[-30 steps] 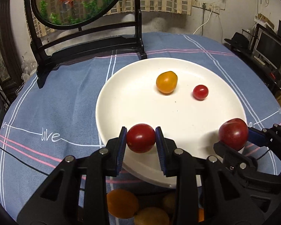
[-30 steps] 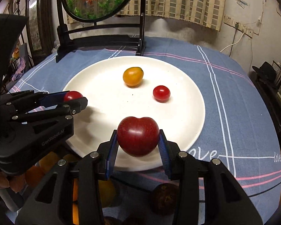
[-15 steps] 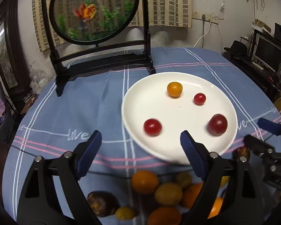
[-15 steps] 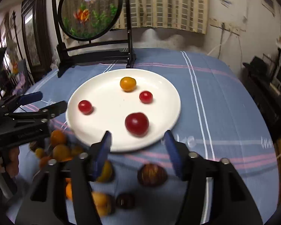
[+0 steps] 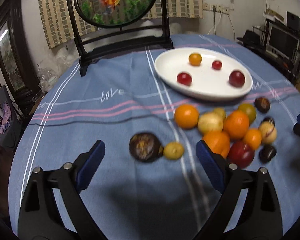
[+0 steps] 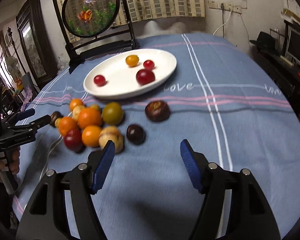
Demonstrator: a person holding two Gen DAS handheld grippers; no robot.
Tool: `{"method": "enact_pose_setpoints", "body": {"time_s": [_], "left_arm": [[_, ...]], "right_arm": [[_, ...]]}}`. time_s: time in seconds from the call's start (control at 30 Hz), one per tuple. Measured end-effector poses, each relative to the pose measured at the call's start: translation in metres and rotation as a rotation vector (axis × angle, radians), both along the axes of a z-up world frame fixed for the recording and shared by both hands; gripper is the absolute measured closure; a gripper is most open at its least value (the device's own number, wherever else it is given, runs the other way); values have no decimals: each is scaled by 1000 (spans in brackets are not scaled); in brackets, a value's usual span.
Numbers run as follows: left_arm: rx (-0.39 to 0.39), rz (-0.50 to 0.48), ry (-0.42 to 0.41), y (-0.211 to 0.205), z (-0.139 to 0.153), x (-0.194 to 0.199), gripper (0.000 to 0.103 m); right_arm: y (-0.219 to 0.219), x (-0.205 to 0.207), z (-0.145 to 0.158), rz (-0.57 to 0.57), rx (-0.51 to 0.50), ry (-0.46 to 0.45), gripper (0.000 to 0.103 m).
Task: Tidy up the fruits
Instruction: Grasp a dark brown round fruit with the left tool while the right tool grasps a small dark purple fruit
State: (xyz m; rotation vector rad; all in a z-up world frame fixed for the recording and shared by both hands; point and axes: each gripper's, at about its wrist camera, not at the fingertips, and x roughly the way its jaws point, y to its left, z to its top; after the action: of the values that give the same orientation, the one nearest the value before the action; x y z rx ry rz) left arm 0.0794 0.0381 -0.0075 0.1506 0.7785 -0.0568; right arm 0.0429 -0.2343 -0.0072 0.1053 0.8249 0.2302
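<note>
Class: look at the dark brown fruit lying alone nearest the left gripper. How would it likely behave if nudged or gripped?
The dark brown fruit looks round, so it would probably roll across the flat tablecloth. It touches a small yellow fruit, so a nudge would likely shift both.

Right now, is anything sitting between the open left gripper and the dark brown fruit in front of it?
Nothing visible blocks it. The left gripper is open and empty, and the dark brown fruit lies on bare tablecloth ahead of the fingers. Only a small yellow fruit touches its right side and could get nudged.
</note>
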Motion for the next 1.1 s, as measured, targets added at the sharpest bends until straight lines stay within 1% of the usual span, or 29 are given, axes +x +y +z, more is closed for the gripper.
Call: {"method": "enact_pose_setpoints", "body": {"time_s": [0.07,0.17,0.2,0.3,0.43,0.47,0.63,0.7,0.73,0.77,0.8,0.83,0.97,1.03,1.1], "left_arm": [[-6,6,12,6,-5,-2,9],[-40,-6,47,19,-11,-3,9],[-40,-6,61,23,-14,-3,9],[-5,-3,74,29,-22,-2,9],[28,2,126,31,-32,9,16],[31,0,130,31,-34,12,16],[75,-34,119,23,-37,28,16],[76,-52,116,20,-38,36,16],[74,-63,113,19,-37,39,20],[68,-80,110,17,-37,42,30],[44,-108,113,15,-36,44,39],[12,-132,122,13,-36,47,54],[24,-110,122,11,-34,44,55],[-9,-95,119,15,-27,39,55],[-32,-92,98,17,-17,31,54]], "right_arm": [[2,-4,-1,10,11,11,35],[5,-7,-1,26,23,19,35],[8,-8,0,35,24,21,35],[13,-5,1,53,22,24,35],[18,-4,1,71,30,18,35],[19,-3,1,75,31,18,35],[23,-3,1,88,27,21,35],[22,-2,2,86,22,18,35],[22,-2,3,84,20,18,35],[22,-2,2,81,18,18,35],[22,-1,2,81,18,21,35],[22,-1,2,81,16,23,35],[23,-1,-1,91,-13,45,35],[26,-1,-4,103,-56,58,35],[30,0,-10,120,-91,82,35]]}}
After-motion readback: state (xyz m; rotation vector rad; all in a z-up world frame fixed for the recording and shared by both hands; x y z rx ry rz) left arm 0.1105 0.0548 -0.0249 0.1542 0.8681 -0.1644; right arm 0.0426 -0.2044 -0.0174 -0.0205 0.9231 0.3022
